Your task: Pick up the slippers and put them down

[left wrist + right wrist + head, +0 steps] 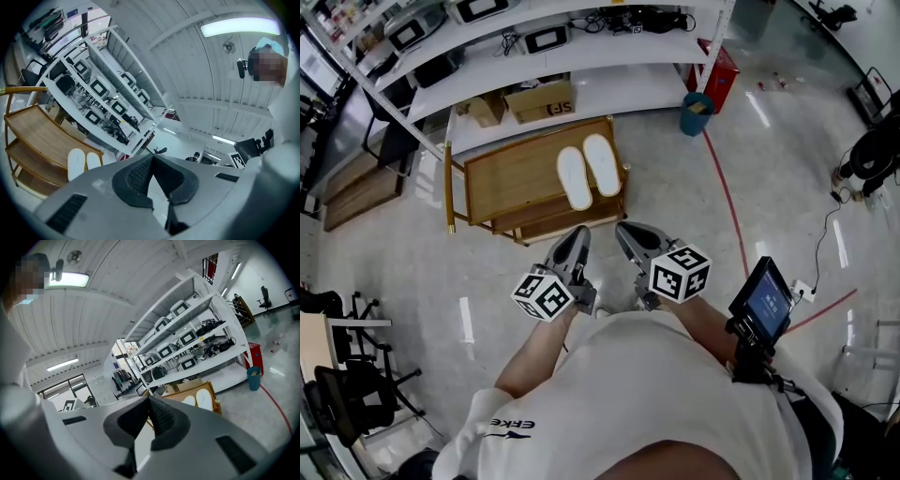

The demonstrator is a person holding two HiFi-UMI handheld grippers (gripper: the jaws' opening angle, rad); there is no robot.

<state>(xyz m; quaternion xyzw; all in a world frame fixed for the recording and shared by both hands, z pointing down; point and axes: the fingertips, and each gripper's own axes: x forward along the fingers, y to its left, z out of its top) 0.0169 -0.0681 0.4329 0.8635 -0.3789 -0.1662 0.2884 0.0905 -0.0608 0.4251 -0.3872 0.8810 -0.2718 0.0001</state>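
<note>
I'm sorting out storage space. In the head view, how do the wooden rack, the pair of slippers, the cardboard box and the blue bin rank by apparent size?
1. wooden rack, clearly the largest.
2. pair of slippers and cardboard box: these look about alike, so I won't rank them.
3. blue bin, the smallest.

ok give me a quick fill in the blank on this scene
The slippers lie side by side on the ___ shelf of the wooden rack.
The left gripper and right gripper are both ___, holding nothing.
Both slippers are ___ in colour.
Missing words: top; shut; white.
</note>
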